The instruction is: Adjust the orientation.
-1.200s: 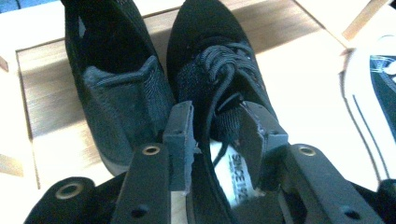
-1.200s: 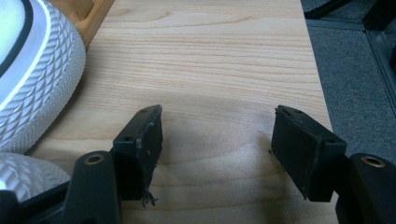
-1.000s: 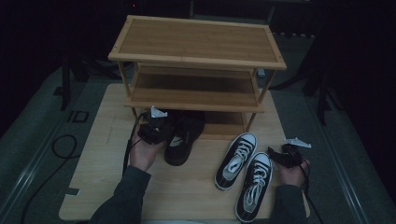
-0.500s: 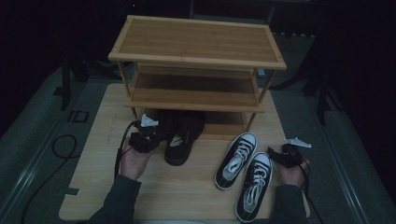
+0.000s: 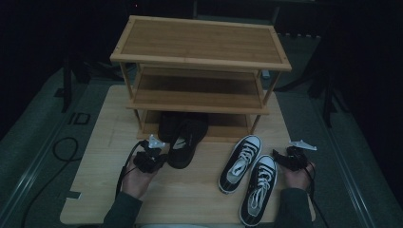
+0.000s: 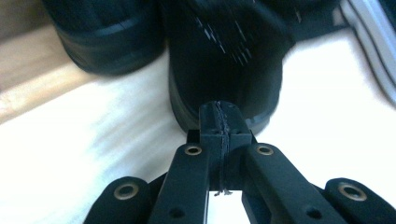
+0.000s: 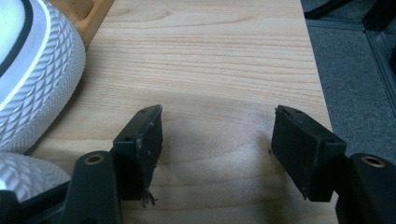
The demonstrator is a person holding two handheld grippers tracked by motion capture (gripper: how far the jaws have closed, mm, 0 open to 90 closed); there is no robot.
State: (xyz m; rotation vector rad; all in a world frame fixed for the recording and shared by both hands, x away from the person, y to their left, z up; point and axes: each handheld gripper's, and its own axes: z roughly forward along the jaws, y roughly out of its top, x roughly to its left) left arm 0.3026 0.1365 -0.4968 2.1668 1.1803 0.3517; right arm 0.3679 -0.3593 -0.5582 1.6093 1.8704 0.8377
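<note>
Left gripper [image 6: 219, 119] sitting with jaws pressed together, gripping nothing, tips just short of black shoe [image 6: 224, 60] heel (second black shoe [image 6: 112, 37] lying left of it). Black shoe [image 5: 186, 142] resting at near edge of shoe rack [image 5: 202, 61] bottom shelf. Right gripper [image 7: 217, 140] resting wide open, empty, over table [image 7: 210, 60], right of black-and-white sneakers [image 5: 249, 178].

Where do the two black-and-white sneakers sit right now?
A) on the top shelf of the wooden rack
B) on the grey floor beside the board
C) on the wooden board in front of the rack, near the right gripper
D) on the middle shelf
C: both black-and-white sneakers lie side by side on the wooden board, just left of the right gripper, in front of the rack.
</note>
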